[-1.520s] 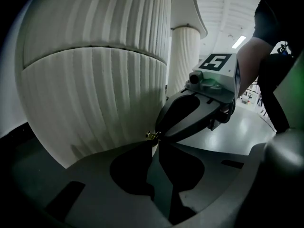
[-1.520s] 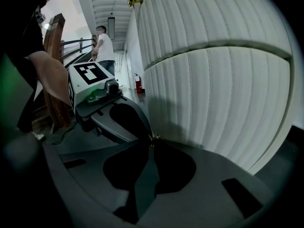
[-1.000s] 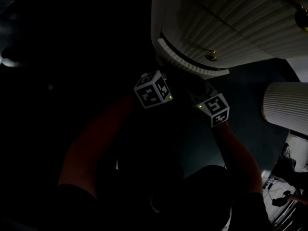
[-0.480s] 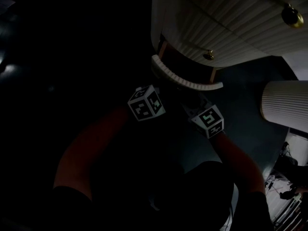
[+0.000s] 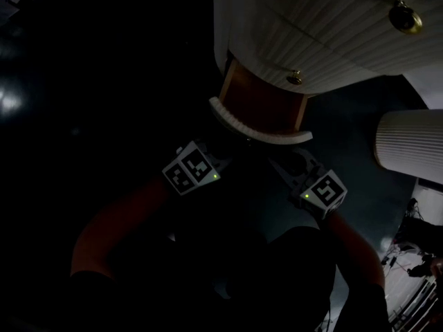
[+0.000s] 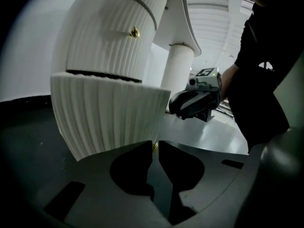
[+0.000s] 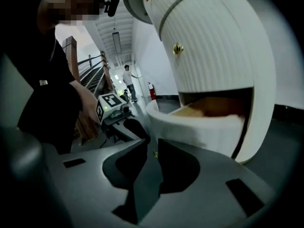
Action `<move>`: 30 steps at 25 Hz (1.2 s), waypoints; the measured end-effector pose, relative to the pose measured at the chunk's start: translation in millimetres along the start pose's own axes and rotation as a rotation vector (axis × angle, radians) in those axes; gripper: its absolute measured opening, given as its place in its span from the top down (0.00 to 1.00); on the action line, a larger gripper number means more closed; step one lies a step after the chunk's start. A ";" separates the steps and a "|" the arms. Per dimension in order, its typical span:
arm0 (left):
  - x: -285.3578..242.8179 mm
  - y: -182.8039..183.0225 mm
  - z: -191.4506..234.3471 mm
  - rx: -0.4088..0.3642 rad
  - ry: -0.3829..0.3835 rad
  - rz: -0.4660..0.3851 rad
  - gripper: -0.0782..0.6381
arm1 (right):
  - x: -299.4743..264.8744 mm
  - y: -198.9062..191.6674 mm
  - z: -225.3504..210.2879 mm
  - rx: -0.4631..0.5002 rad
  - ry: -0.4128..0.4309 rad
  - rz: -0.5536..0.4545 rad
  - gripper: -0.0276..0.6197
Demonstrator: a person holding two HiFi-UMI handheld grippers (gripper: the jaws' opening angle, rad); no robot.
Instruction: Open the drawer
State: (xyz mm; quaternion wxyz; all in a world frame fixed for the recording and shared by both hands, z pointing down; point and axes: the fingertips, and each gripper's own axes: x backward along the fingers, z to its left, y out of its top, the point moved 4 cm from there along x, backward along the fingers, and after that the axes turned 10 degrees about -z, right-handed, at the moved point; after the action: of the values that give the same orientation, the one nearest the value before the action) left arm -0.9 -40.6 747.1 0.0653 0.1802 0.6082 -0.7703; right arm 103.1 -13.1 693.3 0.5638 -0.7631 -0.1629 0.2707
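A white ribbed cabinet [image 5: 332,26] stands ahead, and its lowest curved drawer [image 5: 259,128] is pulled out, showing a wooden inside [image 7: 213,106]. My left gripper [image 5: 232,144] is at the drawer's front [image 6: 104,113]. Its jaws are nearly together, with a brass glint of the drawer knob [image 6: 154,147] pinched at the tips. My right gripper [image 5: 280,156] sits beside it, just off the drawer's rim [image 7: 190,127], its jaws [image 7: 155,152] close together with only a tiny speck between them. Each gripper sees the other: the right gripper [image 6: 178,109] and the left gripper [image 7: 135,129].
Two brass knobs [image 5: 295,77] [image 5: 405,17] sit on the drawers above. A second white ribbed column [image 5: 408,147] stands to the right on the dark floor. Cables lie at the lower right [image 5: 408,254]. A person [image 7: 127,82] stands far off near a staircase.
The lowest drawer has slid well out of the cabinet toward me. Both grippers have drawn back with its front, and the two marker cubes have moved apart.
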 end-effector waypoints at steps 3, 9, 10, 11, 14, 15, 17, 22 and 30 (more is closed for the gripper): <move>14.5 20.9 0.8 0.039 0.021 -0.068 0.82 | 27.4 31.1 -8.5 -0.008 -0.046 -0.056 0.91; 43.4 58.2 18.4 0.064 0.099 -0.157 0.74 | 62.9 53.0 -36.7 0.015 -0.149 -0.078 0.78; 48.3 64.3 21.5 0.062 0.112 -0.168 0.74 | 64.8 53.7 -40.9 0.012 -0.160 -0.077 0.76; 52.7 69.2 24.5 0.060 0.123 -0.176 0.73 | 65.1 53.6 -44.6 0.005 -0.166 -0.077 0.74; 62.1 80.5 31.0 0.054 0.145 -0.195 0.73 | 59.6 52.5 -53.7 -0.032 -0.163 -0.097 0.71; 64.1 84.8 31.7 0.055 0.147 -0.205 0.73 | 57.4 53.0 -55.5 -0.045 -0.154 -0.109 0.71; 66.7 93.7 32.3 0.051 0.144 -0.223 0.73 | 53.9 54.2 -56.6 -0.058 -0.135 -0.125 0.71; 66.6 107.5 33.1 -0.007 0.138 -0.224 0.72 | 53.6 53.4 -58.4 -0.023 -0.095 -0.093 0.71; 68.8 111.0 48.6 0.030 0.162 -0.249 0.70 | 47.0 42.7 -64.4 -0.047 -0.047 -0.039 0.69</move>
State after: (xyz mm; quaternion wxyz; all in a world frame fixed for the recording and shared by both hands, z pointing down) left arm -38.8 -107.0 630.6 -0.0825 0.1658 0.6178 -0.7642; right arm 176.7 -50.1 656.1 0.5468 -0.7663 -0.1973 0.2736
